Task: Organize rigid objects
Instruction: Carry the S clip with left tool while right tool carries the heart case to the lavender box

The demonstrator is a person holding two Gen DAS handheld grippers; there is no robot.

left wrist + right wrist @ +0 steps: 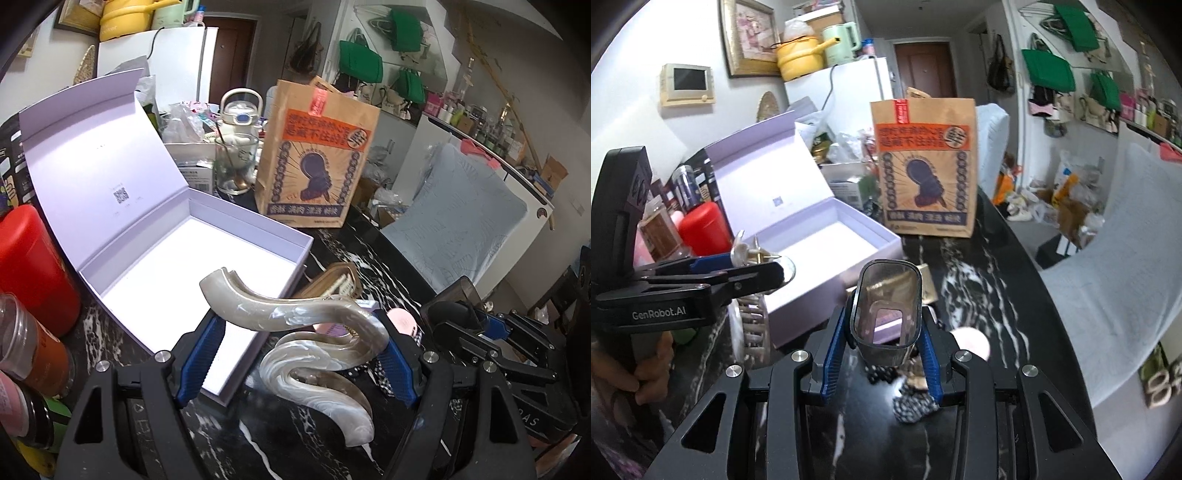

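My left gripper (299, 354) is shut on a pearly white wavy hair clip (314, 332) and holds it above the near corner of the open lilac box (192, 266). My right gripper (882, 350) is shut on a smoky translucent rectangular cap (886, 306) and holds it upright over the black marble table (979, 295). The left gripper (746, 273) shows in the right wrist view at the left, beside the box (827, 251). The right gripper (476, 328) shows at the right of the left wrist view. The box interior is white and bare.
A brown paper bag (317, 158) stands behind the box. A red canister (33, 266) and jars (26, 347) stand left of it. A glass with a spoon (236, 166), a gold-rimmed case (332, 284), a pink object (402, 321) and a checkered scrunchie (912, 402) lie on the table.
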